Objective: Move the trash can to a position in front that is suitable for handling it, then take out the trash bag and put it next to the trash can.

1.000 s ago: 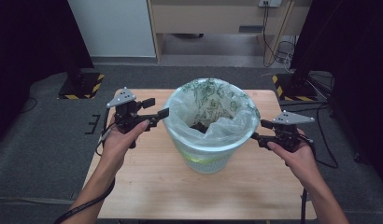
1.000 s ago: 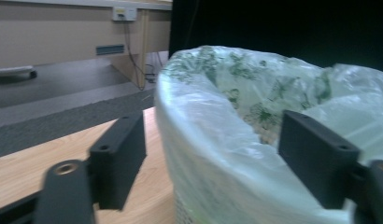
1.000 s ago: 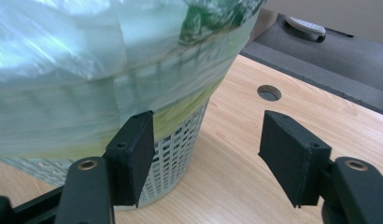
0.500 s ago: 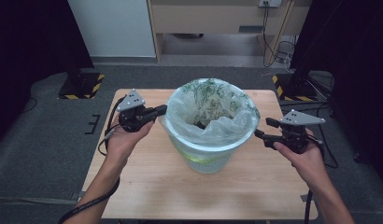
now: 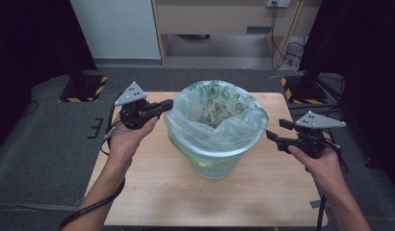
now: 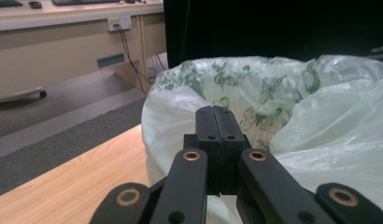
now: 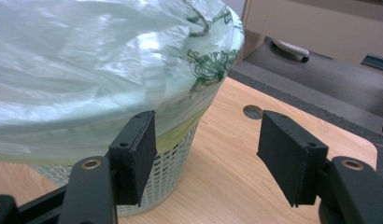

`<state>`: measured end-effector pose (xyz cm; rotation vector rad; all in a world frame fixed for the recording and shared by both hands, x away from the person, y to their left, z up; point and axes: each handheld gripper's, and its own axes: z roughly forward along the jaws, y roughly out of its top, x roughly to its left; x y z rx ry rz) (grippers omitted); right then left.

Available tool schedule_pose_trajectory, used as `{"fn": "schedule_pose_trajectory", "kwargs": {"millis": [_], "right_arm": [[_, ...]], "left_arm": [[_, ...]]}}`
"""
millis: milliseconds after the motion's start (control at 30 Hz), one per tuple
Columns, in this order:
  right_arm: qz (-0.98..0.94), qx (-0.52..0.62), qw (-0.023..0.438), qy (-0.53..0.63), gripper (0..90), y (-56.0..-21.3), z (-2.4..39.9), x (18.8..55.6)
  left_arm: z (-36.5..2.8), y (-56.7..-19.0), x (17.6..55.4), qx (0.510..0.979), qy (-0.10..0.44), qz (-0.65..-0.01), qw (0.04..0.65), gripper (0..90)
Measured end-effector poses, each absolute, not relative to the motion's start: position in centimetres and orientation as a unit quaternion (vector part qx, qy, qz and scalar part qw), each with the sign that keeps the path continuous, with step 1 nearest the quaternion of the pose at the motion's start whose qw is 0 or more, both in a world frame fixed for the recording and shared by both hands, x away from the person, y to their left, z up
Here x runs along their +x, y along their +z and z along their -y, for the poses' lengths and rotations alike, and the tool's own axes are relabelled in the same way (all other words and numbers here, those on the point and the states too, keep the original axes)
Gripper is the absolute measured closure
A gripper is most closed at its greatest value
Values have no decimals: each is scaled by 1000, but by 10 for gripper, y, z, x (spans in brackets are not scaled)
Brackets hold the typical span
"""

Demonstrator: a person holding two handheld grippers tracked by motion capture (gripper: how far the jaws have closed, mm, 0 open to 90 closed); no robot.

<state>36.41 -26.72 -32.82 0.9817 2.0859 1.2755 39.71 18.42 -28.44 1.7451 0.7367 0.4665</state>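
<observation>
At the tabletop's [image 5: 152, 192] middle, seen from above, one lined waste basket [image 5: 216, 166] stands upright between my two grippers; left gripper [image 5: 165, 104] nearer its rim. Left gripper view: fingers [image 6: 213, 126] shut at the bag liner [image 6: 320, 126], whether pinching film I cannot tell. Right gripper view: fingers [image 7: 143, 149] half open, empty, rim leftward.
</observation>
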Motion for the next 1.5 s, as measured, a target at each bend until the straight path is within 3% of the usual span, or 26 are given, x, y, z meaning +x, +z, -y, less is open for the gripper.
{"fn": "schedule_pose_trajectory", "kwargs": {"millis": [567,1133,1500], "right_arm": [[-753,354,256,492,366,-307,274,353],[-762,285,245,527,143,-285,248,355],[-788,225,207,535,145,-282,220,353]], "left_arm": [[-180,-265,401,724,200,-320,577,900],[-174,-257,406,715,191,-324,589,900],[-174,-255,407,715,190,-327,588,900]]}}
